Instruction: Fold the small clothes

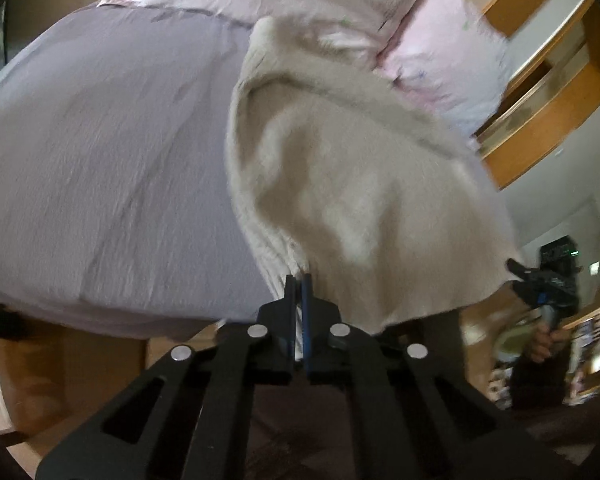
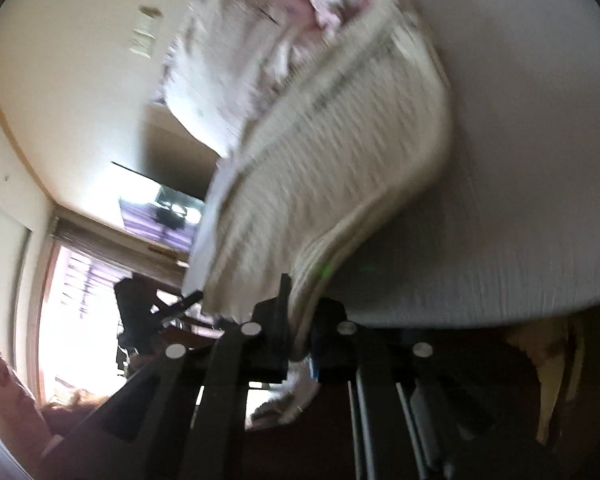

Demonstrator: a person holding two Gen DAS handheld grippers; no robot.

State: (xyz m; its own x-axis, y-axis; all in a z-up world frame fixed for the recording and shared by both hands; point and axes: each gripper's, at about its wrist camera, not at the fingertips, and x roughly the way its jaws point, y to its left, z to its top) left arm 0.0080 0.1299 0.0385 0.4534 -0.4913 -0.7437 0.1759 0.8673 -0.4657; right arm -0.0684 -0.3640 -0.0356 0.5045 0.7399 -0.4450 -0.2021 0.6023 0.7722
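The left gripper (image 1: 299, 280) is clamping the near edge of a cream knit (image 1: 340, 200) lying over the grey bed (image 1: 100, 160). The right gripper (image 2: 298, 312) is pinching the knit's other ribbed edge (image 2: 332, 184), pink cloth (image 2: 260, 40) lying beyond.

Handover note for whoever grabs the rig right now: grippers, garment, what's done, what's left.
Left gripper: shut on the hem edge of the beige knit garment.
Right gripper: shut on another edge of the same garment; it also shows at the right of the left wrist view.
Garment: held between both grippers and partly lifted, its far end near the pink pillows on the bed sheet. Frames are motion-blurred.
Done: both edges gripped.
Left: no finished fold visible; probably lay it flat on the sheet, fold it, release.
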